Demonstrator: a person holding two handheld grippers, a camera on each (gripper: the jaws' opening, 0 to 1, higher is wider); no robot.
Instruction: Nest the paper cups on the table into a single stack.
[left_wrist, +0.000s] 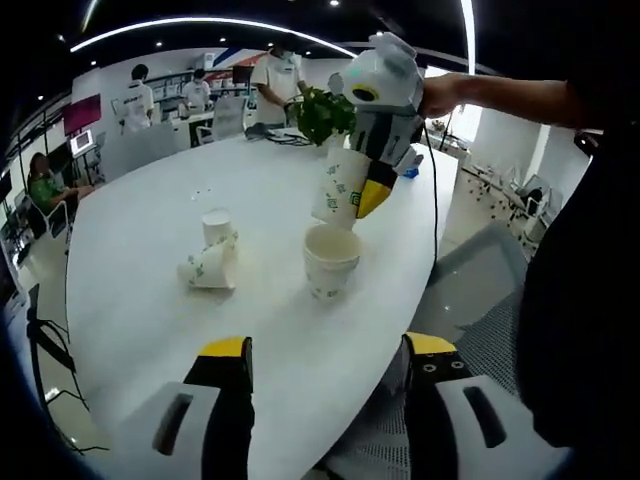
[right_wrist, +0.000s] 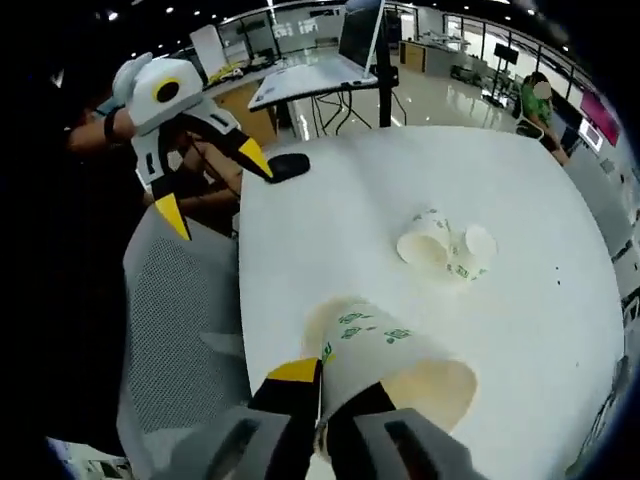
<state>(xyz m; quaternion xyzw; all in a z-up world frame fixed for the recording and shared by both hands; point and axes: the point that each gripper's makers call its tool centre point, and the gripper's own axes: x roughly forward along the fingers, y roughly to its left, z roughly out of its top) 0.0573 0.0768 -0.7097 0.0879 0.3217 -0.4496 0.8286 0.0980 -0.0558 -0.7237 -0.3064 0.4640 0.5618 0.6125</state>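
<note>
My right gripper (right_wrist: 325, 395) is shut on the rim of a white paper cup with green print (right_wrist: 400, 360). From the left gripper view, the right gripper (left_wrist: 368, 190) holds that cup (left_wrist: 340, 190) tilted in the air. It hangs just above and behind an upright empty cup (left_wrist: 330, 258) standing on the white table (left_wrist: 150, 200). Further left stands a smaller-looking cup (left_wrist: 215, 225), with another lying on its side (left_wrist: 205, 268) against it. The same pair (right_wrist: 445, 248) lies beyond the held cup. My left gripper (left_wrist: 328, 350) is open over the near table edge, holding nothing, also visible open (right_wrist: 213, 187).
A grey mesh chair (right_wrist: 180, 320) stands at the table's edge, beside the left gripper. A dark object (right_wrist: 290, 165) lies on the table near a laptop (right_wrist: 320, 65). A green plant (left_wrist: 320, 112) and several people (left_wrist: 275, 75) are at the table's far end.
</note>
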